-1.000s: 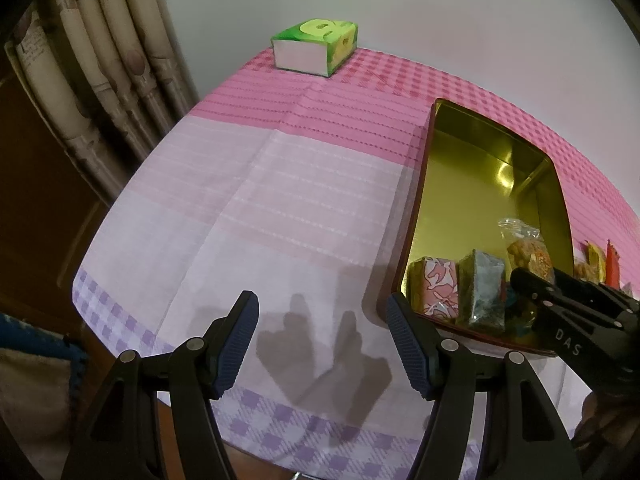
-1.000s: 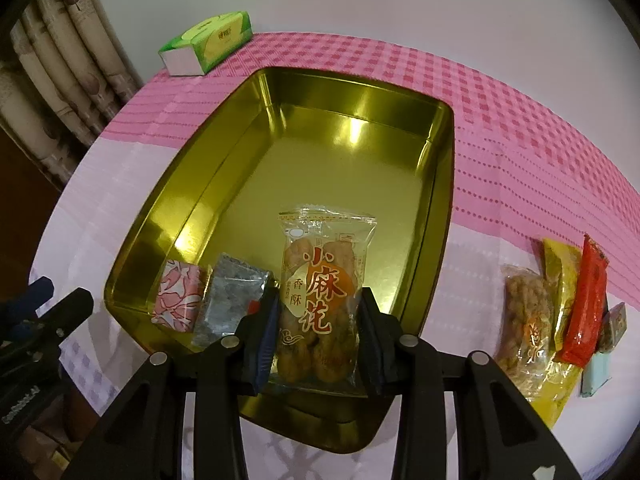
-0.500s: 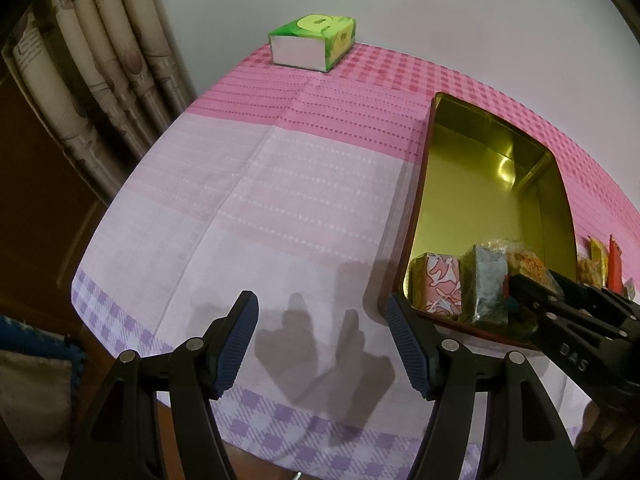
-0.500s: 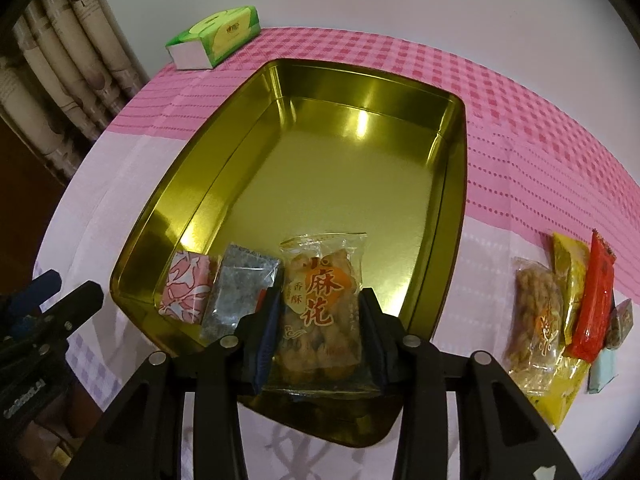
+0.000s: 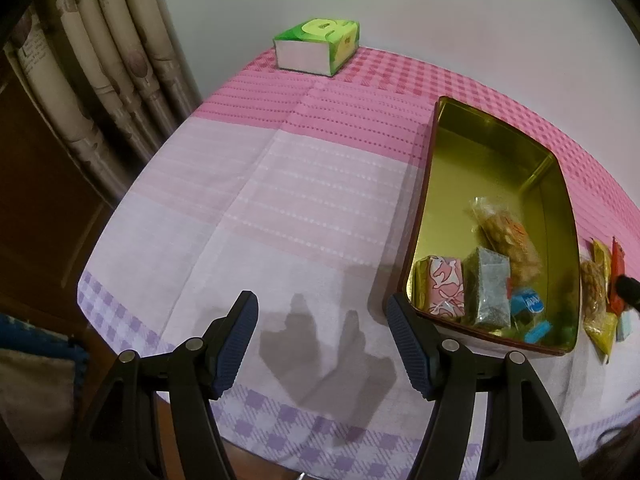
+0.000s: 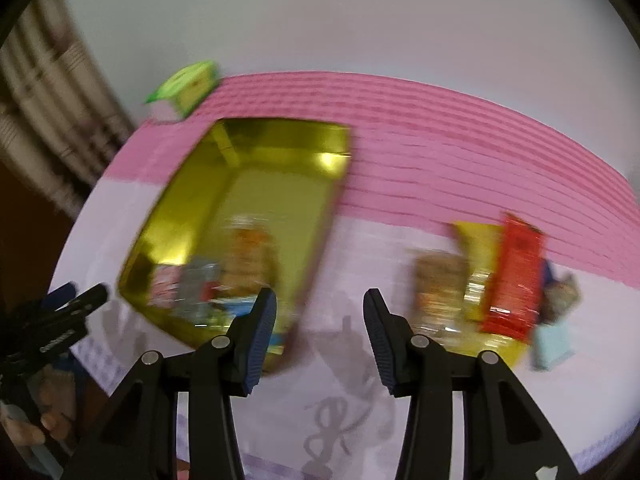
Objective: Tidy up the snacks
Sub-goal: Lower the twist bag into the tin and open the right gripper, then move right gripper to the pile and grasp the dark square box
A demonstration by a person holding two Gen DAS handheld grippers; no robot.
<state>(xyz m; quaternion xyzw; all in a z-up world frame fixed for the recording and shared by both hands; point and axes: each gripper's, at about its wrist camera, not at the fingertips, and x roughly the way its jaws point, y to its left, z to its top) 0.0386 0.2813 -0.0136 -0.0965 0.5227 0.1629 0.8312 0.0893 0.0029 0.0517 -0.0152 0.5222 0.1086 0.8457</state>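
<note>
A gold tin tray [image 5: 448, 128] [image 6: 180, 208] sits on the pink cloth. In it lie a clear bag of fried twists [image 5: 510, 240] [image 6: 248, 256], a pink packet [image 5: 444, 284], a grey packet [image 5: 488, 284] and a blue packet [image 5: 528, 300]. My right gripper [image 6: 320, 320] is open and empty, above the cloth just right of the tray; this view is blurred. To its right lie loose snacks: a brown twist bag [image 6: 440, 284], a yellow packet [image 6: 478, 248] and a red packet [image 6: 514, 276]. My left gripper [image 5: 322, 344] is open and empty, over the cloth left of the tray.
A green tissue box [image 5: 316, 46] [image 6: 186, 84] stands at the far left corner of the table. Curtains [image 5: 100, 80] hang at the left. The table's near edge runs just under both grippers. A small pale blue packet [image 6: 554, 344] lies at the right end of the snack pile.
My right gripper has opened and let go of the twist bag, which now lies in the tray. It has pulled back and swung right toward the loose snacks. The left gripper has barely moved.
</note>
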